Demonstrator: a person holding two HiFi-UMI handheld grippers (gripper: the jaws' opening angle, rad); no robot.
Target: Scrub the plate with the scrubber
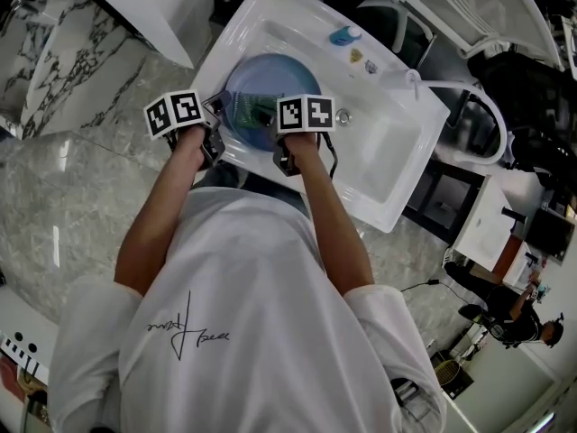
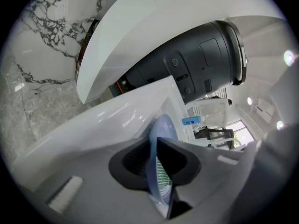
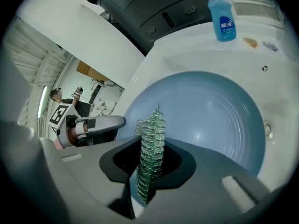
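A round blue plate [image 1: 270,75] stands tilted in the white sink [image 1: 397,165]. My left gripper [image 1: 216,124] is shut on the plate's left rim; in the left gripper view the plate [image 2: 162,132] runs edge-on between the dark pads of the left gripper [image 2: 156,164]. My right gripper [image 1: 273,123] is shut on a green mesh scrubber [image 1: 249,111]. In the right gripper view the scrubber [image 3: 150,141] sticks up from the jaws of the right gripper [image 3: 147,171] against the plate [image 3: 215,113]. The left gripper [image 3: 100,123] shows at that plate's left edge.
A blue dish-soap bottle [image 3: 222,20] stands on the sink's far ledge, next to small stickers. The drain [image 3: 267,129] lies right of the plate. A white rack [image 1: 469,7] sits beyond the sink. Marble floor [image 1: 72,179] spreads to the left.
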